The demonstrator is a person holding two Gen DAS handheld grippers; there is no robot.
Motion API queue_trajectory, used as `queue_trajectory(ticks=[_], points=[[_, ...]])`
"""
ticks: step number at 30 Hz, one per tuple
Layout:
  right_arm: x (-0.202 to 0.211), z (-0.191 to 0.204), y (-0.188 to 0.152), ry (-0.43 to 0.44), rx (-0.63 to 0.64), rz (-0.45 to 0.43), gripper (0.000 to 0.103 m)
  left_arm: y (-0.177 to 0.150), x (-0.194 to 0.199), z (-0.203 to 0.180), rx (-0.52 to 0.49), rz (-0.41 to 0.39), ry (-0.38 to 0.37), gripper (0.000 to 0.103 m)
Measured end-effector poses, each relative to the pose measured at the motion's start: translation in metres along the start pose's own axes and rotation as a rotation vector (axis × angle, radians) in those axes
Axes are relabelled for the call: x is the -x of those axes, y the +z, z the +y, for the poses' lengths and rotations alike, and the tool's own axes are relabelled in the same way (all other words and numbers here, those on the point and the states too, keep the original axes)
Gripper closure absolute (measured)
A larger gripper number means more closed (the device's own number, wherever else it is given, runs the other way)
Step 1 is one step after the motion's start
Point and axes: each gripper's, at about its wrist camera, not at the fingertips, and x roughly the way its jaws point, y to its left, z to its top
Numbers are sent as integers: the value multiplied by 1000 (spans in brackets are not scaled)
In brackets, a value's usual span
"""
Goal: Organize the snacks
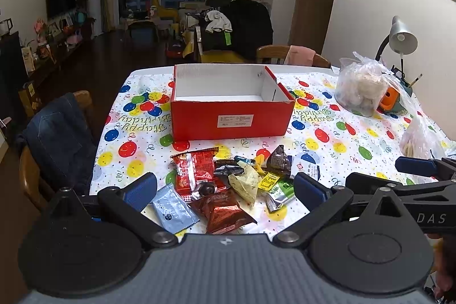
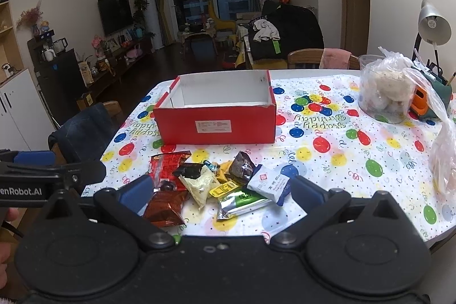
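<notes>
— While both grippers hang over the near edge of the table [image 1: 370, 93], what lies around them?

— A balloon-print cloth covers it. At the far right stand a clear container [image 2: 382, 93] wrapped in a plastic bag, an orange and green object [image 2: 421, 101] and a desk lamp [image 2: 433, 24]. Another plastic bag [image 2: 444, 158] lies nearer on the right. Chairs [image 1: 57, 138] stand at the left and far sides, the left one draped with denim.

— Anything blocking the way?

— Nothing stands between the snack pile [image 1: 228, 184] and the red box [image 1: 232, 116]; bare cloth separates them.

— And the box?

— Open-topped, white inside, a label on its near wall. No contents are visible in it.

— The snacks?

— Heaped just ahead of the fingers: a red packet [image 1: 193, 170], a brown foil bag [image 2: 165, 207], a blue-grey sachet [image 1: 173, 210], a green pack [image 2: 242, 201], a white and blue pack [image 2: 270, 184], others.

— The tongs?

— The left gripper [image 1: 225, 190] is spread wide, holding nothing. The right gripper [image 2: 219, 190] likewise, straddling the pile.
</notes>
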Motion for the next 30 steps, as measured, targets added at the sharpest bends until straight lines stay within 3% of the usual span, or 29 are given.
queue_trajectory(ticks=[30], points=[[3, 0, -2, -30, -16, 1, 2, -2, 1, -4, -17, 1, -7, 0]])
